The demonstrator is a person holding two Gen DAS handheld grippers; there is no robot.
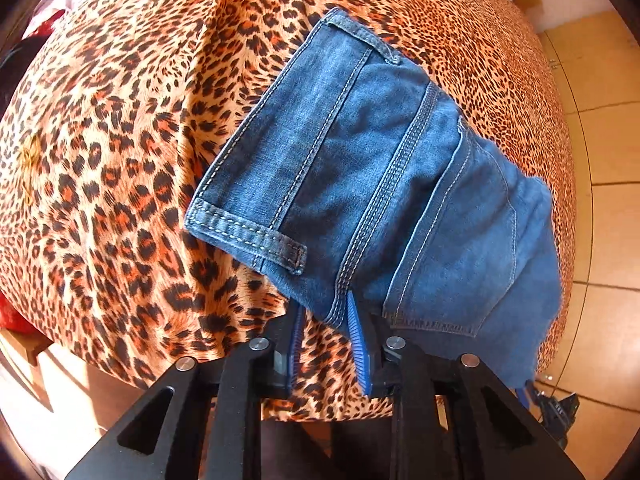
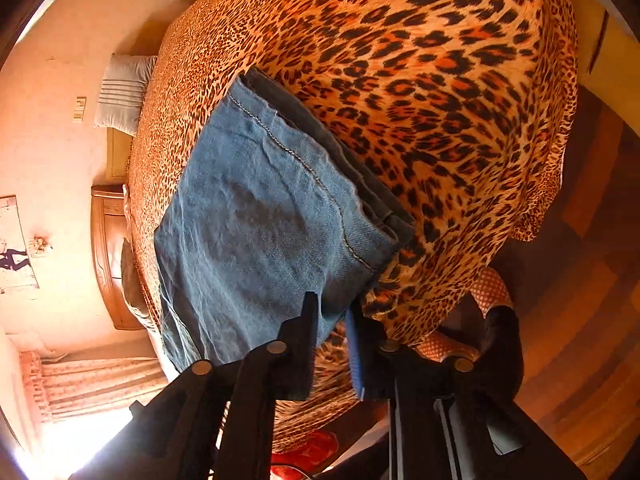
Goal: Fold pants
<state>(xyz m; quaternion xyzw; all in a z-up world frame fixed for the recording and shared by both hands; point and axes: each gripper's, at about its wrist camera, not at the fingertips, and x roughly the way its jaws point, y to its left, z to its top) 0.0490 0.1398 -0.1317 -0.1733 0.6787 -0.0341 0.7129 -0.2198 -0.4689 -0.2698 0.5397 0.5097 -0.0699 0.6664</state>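
Blue denim pants (image 1: 380, 184) lie folded on a leopard-print bed cover (image 1: 120, 160). In the left wrist view the waistband end with a belt loop and back pocket faces me. My left gripper (image 1: 326, 316) is open, its jaws apart at the near corner of the waistband end, its right finger (image 1: 358, 344) touching the denim edge. In the right wrist view the leg end of the pants (image 2: 260, 224) shows with stacked hems. My right gripper (image 2: 334, 320) is open at the near edge of that fold, denim lying between its fingers.
The bed cover (image 2: 440, 80) hangs over the bed's edge. A grey pillow (image 2: 122, 92) lies at the bed's far end beside a wooden headboard (image 2: 106, 256). Tiled floor (image 1: 600, 200) runs along the bed. Something red (image 2: 308, 452) lies on the floor below.
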